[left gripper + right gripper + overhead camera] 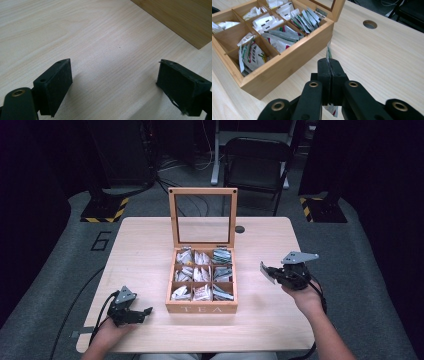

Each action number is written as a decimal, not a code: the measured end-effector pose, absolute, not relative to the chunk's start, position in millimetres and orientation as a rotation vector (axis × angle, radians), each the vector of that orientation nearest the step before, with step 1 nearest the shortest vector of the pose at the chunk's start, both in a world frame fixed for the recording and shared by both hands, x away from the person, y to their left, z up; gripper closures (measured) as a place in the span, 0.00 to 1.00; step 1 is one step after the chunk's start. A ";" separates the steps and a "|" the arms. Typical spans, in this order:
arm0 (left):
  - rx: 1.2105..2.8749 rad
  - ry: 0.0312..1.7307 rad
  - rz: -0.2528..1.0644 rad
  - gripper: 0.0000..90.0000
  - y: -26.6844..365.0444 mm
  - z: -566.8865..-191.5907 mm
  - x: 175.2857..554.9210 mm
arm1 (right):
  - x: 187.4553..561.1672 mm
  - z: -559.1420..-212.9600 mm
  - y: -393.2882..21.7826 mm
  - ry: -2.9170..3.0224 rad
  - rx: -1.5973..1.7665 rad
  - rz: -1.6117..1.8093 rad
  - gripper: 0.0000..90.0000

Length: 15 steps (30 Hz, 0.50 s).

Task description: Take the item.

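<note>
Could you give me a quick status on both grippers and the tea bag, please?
Left gripper open, low over the table. Right gripper shut on tea bag, beside the tea box. Nothing in the way.

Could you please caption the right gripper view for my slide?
Right gripper shut on a tea bag sachet beside the open wooden tea box.

"TEA" on the wooden box [201,309] front; "6" on the floor [101,241].

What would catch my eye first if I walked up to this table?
Probably the open wooden tea box in the middle of the table, its nine compartments stuffed with tea bags. To its right, the right gripper pinches a single sachet, while the left gripper rests open on bare wood.
</note>
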State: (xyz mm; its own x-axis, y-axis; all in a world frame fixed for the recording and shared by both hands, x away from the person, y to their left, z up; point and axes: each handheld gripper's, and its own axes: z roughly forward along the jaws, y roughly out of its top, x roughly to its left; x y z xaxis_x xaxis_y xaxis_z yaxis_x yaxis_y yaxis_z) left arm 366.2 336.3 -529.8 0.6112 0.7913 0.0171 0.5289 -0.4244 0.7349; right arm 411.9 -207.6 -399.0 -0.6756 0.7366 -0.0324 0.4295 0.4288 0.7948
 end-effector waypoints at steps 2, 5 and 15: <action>2.127 1.035 0.475 0.14 336.3 -529.8 366.2 | 411.7 -402.2 -209.1 2.309 1.005 1.118 0.98; 2.127 1.034 0.475 0.14 336.3 -529.8 366.2 | 411.6 -406.1 -211.8 2.307 1.013 1.115 0.98; 2.127 1.035 0.475 0.14 336.3 -529.8 366.2 | 406.7 -422.3 -216.9 2.298 1.035 1.074 0.99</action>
